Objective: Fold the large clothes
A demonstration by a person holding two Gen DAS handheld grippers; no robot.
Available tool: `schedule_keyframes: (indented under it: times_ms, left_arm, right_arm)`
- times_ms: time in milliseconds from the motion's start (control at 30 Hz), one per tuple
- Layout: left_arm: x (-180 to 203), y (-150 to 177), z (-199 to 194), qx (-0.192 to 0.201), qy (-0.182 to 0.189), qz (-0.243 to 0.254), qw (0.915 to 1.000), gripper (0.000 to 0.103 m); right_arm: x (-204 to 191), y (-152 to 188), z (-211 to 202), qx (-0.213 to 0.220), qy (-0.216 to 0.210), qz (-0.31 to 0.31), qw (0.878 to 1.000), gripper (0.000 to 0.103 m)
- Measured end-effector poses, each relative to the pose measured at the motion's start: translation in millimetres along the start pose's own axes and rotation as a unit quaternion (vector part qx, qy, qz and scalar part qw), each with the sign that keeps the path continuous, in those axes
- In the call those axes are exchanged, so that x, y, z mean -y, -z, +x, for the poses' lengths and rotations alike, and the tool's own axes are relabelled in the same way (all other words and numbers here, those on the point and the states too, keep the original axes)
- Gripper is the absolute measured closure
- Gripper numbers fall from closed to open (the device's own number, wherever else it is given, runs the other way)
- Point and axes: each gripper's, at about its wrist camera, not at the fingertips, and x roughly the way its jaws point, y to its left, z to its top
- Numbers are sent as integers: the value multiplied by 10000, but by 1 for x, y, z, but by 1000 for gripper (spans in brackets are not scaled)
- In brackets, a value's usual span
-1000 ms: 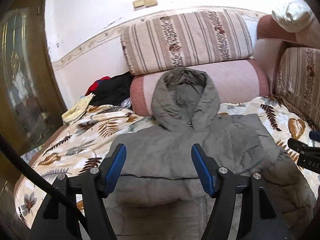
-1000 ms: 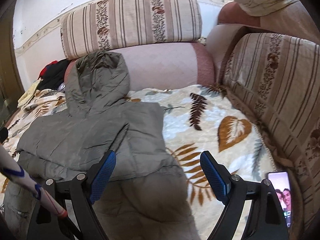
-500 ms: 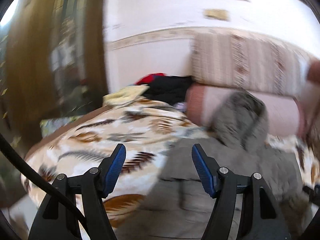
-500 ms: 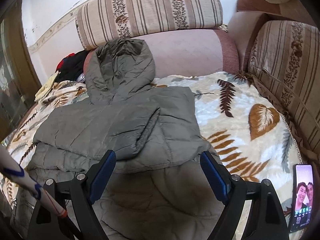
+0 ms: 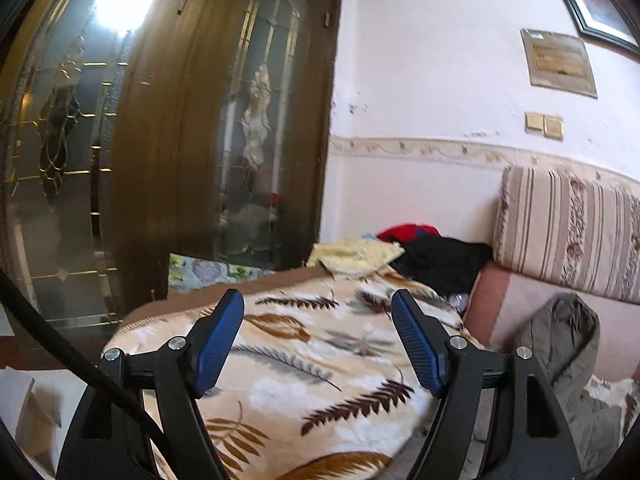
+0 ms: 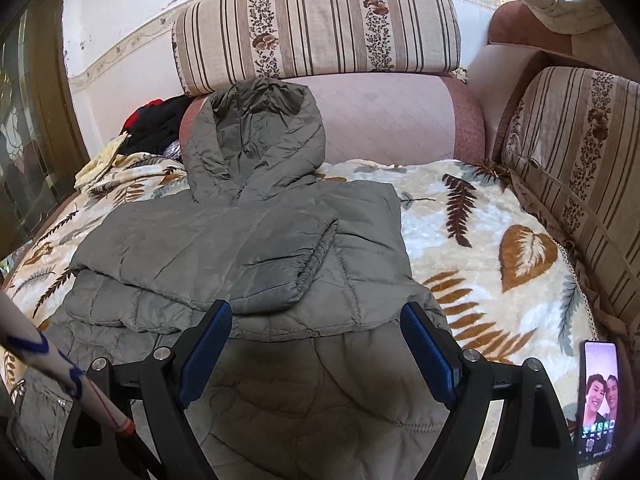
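Note:
A large grey hooded puffer jacket (image 6: 256,248) lies on a leaf-patterned blanket (image 6: 480,240), sleeves folded across its chest and its hood propped against a pink bolster. My right gripper (image 6: 316,344) is open and empty, just above the jacket's lower half. My left gripper (image 5: 318,340) is open and empty, over the bare left part of the blanket (image 5: 304,380), pointing away from the jacket. Only the jacket's hood and left edge (image 5: 568,352) show at the right of the left wrist view.
A pile of red, black and yellow clothes (image 5: 404,252) lies at the blanket's far left corner. A wooden glass-paned door (image 5: 160,140) stands to the left. Striped cushions (image 6: 320,24) line the back and right. A lit phone (image 6: 598,396) lies at the blanket's right edge.
My left gripper has swung left, from facing the jacket to facing the door and the blanket's left part. My right gripper has shifted left and is now centred over the jacket.

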Motion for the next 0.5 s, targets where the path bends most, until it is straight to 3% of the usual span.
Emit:
schedule_keyframes:
  times_ms: [300, 400, 500]
  left_arm:
    - [-23, -29, -28, 301, -152, -213, 9992, 23]
    - [-19, -29, -24, 46, 205, -210, 9996, 18]
    - [-3, -15, -7, -614, 846, -125, 9944, 18]
  right_arm:
    - [6, -2, -13, 121, -67, 60, 9999, 13]
    - [8, -2, -14, 125, -195, 123, 9997, 13]
    - [21, -5, -12, 15, -604, 511, 9969, 13]
